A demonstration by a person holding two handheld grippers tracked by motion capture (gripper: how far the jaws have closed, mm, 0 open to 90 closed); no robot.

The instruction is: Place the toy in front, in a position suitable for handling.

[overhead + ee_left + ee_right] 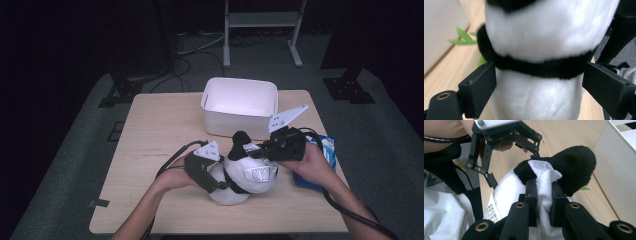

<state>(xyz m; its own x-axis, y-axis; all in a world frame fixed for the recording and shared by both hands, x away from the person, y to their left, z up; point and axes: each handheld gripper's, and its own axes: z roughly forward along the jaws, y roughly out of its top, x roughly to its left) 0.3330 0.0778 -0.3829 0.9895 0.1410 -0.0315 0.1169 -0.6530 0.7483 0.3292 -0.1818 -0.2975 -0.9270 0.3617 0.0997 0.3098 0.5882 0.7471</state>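
On the counter (150, 150), before the white bin (240, 106), lies a soft, light panda plush (240, 182). The left hand-held gripper (212, 175) straddles its body, released; the right hand-held gripper (541, 202) pinches its white fabric flap (544, 182), probably the surest hold.

The high view is dim, with near-black surroundings; light from above falls on the desk (160, 130), and the white bin (240, 107) glows, its inside almost washed out. Detail there is soft and grainy. The left gripper view is bright but blurred: the plush toy (544, 37) sits too close to focus. The right gripper view is evenly lit and sharper, softening at its edges.
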